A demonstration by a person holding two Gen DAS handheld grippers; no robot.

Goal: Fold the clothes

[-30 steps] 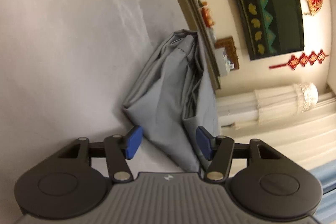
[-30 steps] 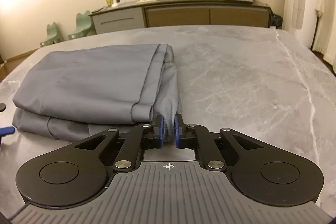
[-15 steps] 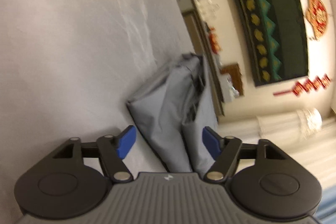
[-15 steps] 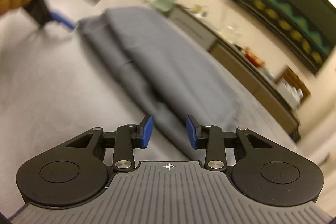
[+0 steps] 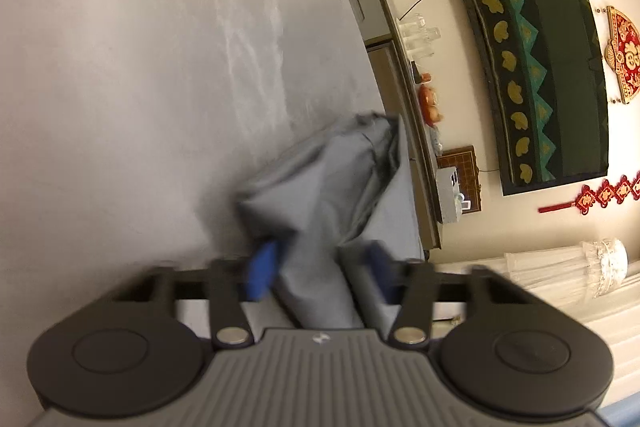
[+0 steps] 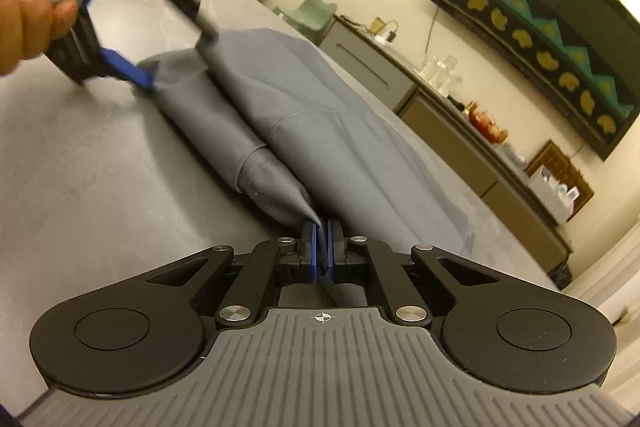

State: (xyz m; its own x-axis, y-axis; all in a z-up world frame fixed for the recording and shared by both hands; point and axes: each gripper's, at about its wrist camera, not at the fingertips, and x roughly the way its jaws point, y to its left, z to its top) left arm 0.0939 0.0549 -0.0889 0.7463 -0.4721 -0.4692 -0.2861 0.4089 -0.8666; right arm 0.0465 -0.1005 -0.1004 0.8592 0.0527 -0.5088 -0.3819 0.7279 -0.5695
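Note:
A grey folded garment (image 5: pixel 320 179) (image 6: pixel 320 115) lies on the grey marble table (image 5: pixel 120 67) (image 6: pixel 80 167). My left gripper (image 5: pixel 320 267) straddles one end of the stack, its blue fingers (image 5: pixel 262 271) apart with thick cloth between them. The picture there is blurred. In the right wrist view the left gripper (image 6: pixel 172 55) appears at the far end, one finger low by the cloth's edge and one on top. My right gripper (image 6: pixel 320 251) is shut on the near corner of the garment, and a tongue of cloth runs back between the pads.
A person's hand (image 6: pixel 20 7) holds the left gripper at the upper left. Beyond the table stands a long sideboard (image 6: pixel 440 131) with glassware and fruit. Two green chairs (image 6: pixel 316 11) sit by the wall. Bare tabletop stretches left of the garment.
My right gripper swung round to the garment's near corner, opened, then shut on it. The left fingers came closer together around the other end.

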